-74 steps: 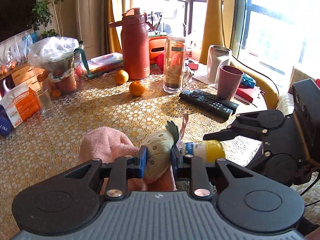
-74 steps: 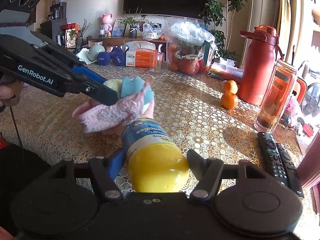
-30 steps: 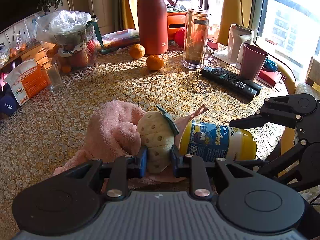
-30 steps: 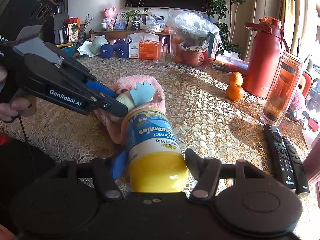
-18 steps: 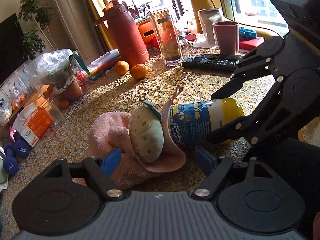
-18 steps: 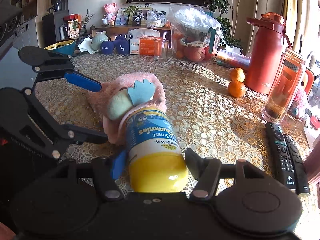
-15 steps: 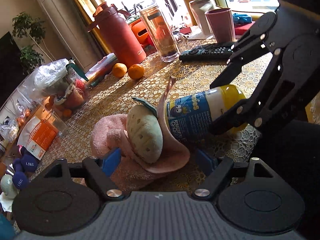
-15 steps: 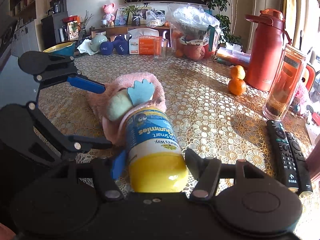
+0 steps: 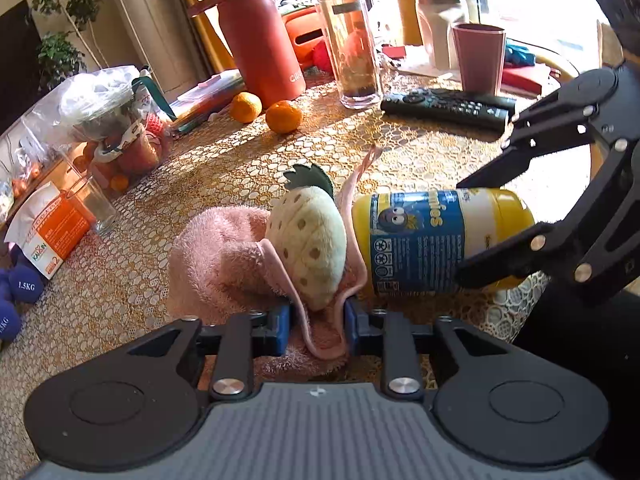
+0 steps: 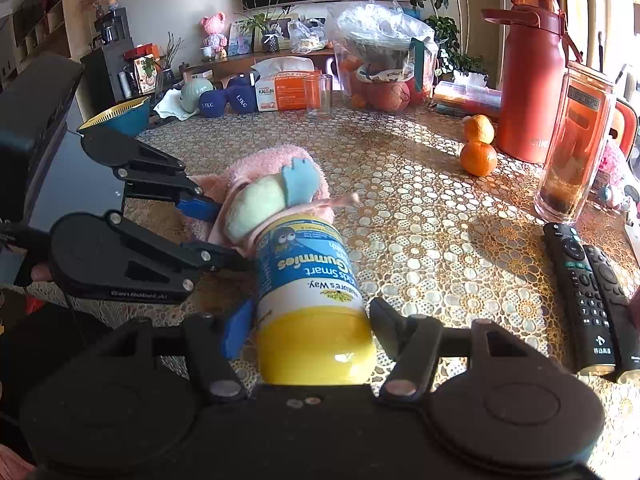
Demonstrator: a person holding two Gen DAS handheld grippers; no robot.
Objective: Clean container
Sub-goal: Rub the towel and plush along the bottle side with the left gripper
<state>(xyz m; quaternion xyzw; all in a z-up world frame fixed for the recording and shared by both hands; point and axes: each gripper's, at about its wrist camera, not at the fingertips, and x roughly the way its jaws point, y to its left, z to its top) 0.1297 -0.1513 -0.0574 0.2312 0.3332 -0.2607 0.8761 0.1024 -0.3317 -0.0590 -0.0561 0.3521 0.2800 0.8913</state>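
A blue-labelled gummies bottle [image 9: 420,240] with a yellow lid lies on its side near the table's edge. My right gripper [image 10: 312,332] is shut on the lid end of the bottle [image 10: 308,272]. A pink towel [image 9: 224,252] with a pale strawberry plush [image 9: 308,240] on it presses against the bottle's base. My left gripper [image 9: 316,326] is shut on the towel's lower fold, just under the plush. In the right wrist view the left gripper [image 10: 228,236] reaches in from the left to the towel [image 10: 264,160] and the plush [image 10: 252,208].
Two black remotes [image 9: 448,106] lie behind the bottle, beside a pink cup [image 9: 478,58]. Farther back stand a glass tumbler [image 9: 356,48], a red flask [image 9: 260,36] and two oranges [image 9: 284,116]. At the left are a bag of fruit [image 9: 116,120], a small glass [image 9: 92,204] and a tissue box [image 9: 48,228].
My left gripper, open and drawn back from the towel half a second ago, has moved in and shut on its fold. The right gripper still holds the bottle.
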